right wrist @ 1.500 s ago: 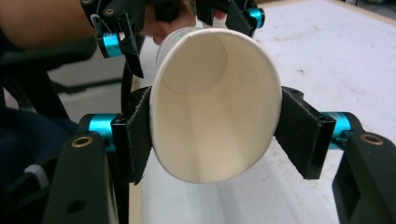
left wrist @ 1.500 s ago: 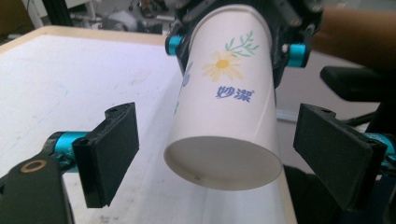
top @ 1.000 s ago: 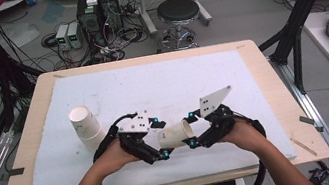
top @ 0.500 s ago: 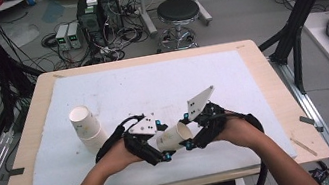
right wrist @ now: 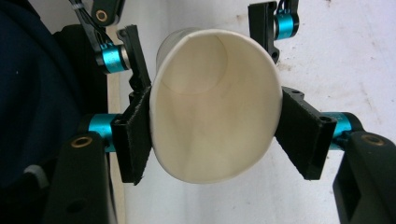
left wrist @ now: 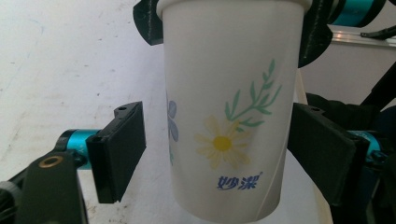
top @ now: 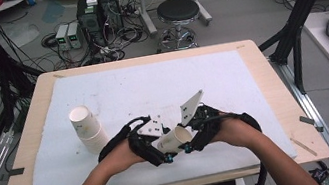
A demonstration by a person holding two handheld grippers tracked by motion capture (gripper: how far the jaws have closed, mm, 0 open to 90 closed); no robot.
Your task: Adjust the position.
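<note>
A light wooden table sits in the middle of the frame, its top edge running just below the stool and cables on the floor. A white mat covers most of its surface, leaving a wooden margin on all sides (widest at the left and right). On the mat, left of centre, a stack of white paper cups lies tipped over, mouth toward the upper left. Small dark specks dot the mat near its middle; what they are cannot be told.
</note>
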